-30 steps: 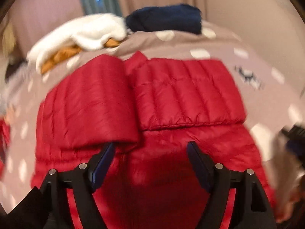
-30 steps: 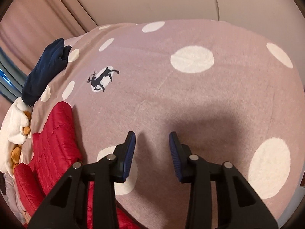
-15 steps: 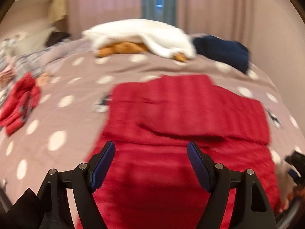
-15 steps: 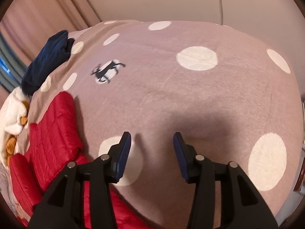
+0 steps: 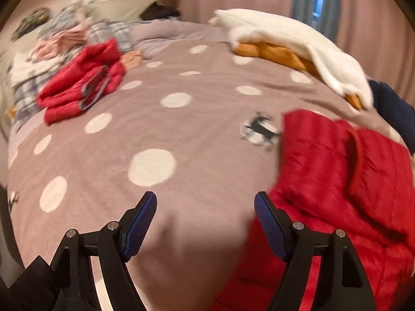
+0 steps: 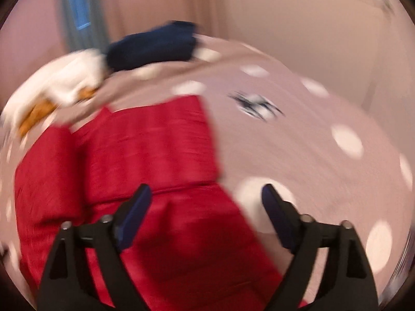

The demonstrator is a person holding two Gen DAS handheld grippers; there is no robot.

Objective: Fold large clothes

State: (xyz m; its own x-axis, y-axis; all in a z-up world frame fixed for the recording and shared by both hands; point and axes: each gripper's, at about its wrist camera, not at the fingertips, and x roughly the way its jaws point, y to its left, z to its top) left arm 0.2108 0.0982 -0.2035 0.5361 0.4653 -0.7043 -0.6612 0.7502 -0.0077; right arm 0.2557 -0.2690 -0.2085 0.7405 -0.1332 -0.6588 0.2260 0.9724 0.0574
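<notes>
Left wrist view is showing the left gripper (image 5: pixel 205 207) gaping wide, empty, over bare dotted blanket (image 5: pixel 181 140), the red jacket (image 5: pixel 337 176) lying beside it; right gripper (image 6: pixel 203 199) is opening above the jacket's edge, gripping nothing.

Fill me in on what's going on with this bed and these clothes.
A person with a claw in each hand is folding a red jacket on a spotted blanket. It lies partly folded. Neither claw holds anything: the left claw hangs open over bare blanket beside the jacket, and the right claw is opening above its edge.
</notes>
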